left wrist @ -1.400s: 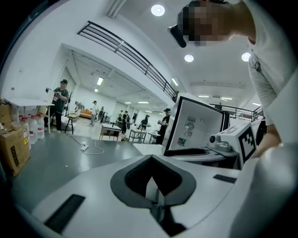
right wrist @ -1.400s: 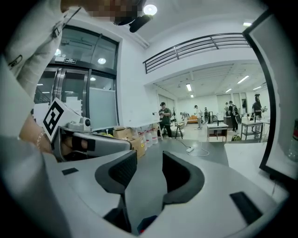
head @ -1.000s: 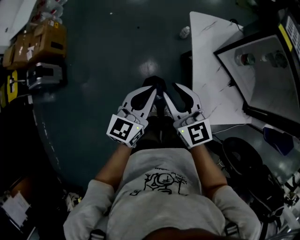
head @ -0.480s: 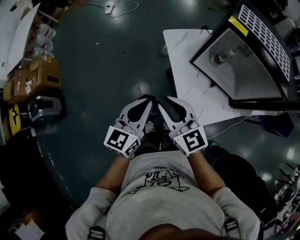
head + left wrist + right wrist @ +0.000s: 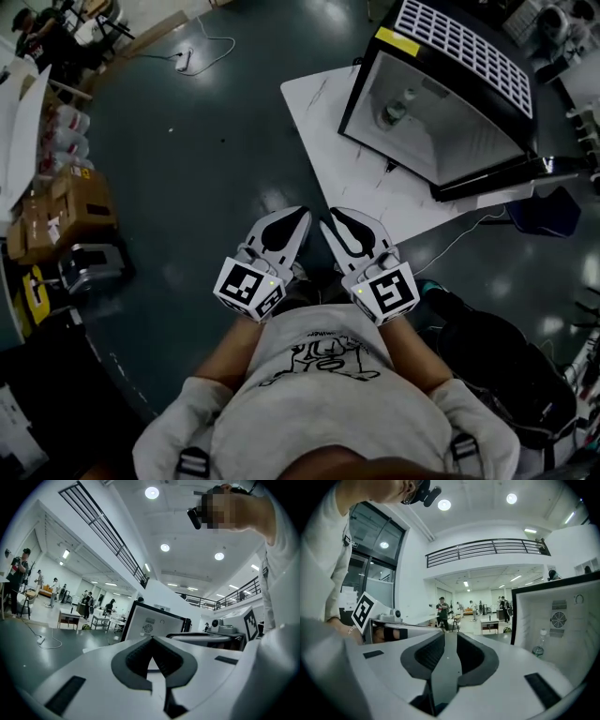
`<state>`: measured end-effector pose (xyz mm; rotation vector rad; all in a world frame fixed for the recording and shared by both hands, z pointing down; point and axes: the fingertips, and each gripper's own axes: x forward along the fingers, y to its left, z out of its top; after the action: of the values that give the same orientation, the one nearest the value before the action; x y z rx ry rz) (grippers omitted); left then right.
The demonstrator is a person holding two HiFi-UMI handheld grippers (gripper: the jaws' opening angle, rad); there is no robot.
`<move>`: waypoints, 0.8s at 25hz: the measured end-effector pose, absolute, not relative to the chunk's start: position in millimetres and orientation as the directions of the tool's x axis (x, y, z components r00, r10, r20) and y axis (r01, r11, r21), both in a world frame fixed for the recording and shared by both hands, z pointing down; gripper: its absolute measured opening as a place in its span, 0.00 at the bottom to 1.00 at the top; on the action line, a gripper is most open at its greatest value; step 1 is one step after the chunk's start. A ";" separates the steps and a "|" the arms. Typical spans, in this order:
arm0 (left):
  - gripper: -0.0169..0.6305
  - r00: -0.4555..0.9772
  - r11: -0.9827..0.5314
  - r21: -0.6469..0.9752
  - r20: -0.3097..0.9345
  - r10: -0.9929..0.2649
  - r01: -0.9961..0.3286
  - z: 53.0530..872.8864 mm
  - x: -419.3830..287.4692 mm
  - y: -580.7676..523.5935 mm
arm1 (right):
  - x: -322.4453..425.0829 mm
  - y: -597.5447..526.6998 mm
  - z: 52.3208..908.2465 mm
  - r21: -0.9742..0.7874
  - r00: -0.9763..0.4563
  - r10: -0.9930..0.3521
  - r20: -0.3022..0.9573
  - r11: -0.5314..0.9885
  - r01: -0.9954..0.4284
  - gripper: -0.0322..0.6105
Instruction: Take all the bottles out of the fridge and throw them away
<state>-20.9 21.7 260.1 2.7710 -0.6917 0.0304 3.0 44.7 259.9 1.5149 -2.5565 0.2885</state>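
Observation:
A black fridge point(image 5: 456, 54) stands open on a white table point(image 5: 323, 108), up and right of both grippers. One clear bottle point(image 5: 398, 103) with a green label stands inside it; in the right gripper view this bottle point(image 5: 539, 645) is against the white inner wall point(image 5: 562, 620). My left gripper point(image 5: 298, 217) and right gripper point(image 5: 330, 221) are held side by side in front of the person's chest, short of the table. The left gripper point(image 5: 151, 641) has its tips together and holds nothing. The right gripper point(image 5: 446, 637) has just been closing and shows a narrow gap with nothing in it.
Cardboard boxes point(image 5: 70, 202) and packs of bottles point(image 5: 67, 131) line the left side. A power strip with its cable point(image 5: 183, 58) lies on the dark floor. A black bag or seat point(image 5: 497, 361) sits low right, a blue object point(image 5: 544, 211) beside the table. People stand far off.
The head view has swung, so the fridge has shifted left and shows more of its open front. Both grippers have risen together, still side by side, and the right jaws have narrowed.

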 end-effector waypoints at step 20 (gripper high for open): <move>0.05 0.942 -0.916 0.224 0.048 -0.331 -0.334 197.8 95.1 71.2 | 124.5 102.0 207.7 -0.061 -0.328 -0.915 0.234 0.322 -0.945 0.20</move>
<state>95.1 71.2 197.8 2.8677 -0.4976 0.0139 124.5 102.0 207.7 1.7200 -2.4234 0.2799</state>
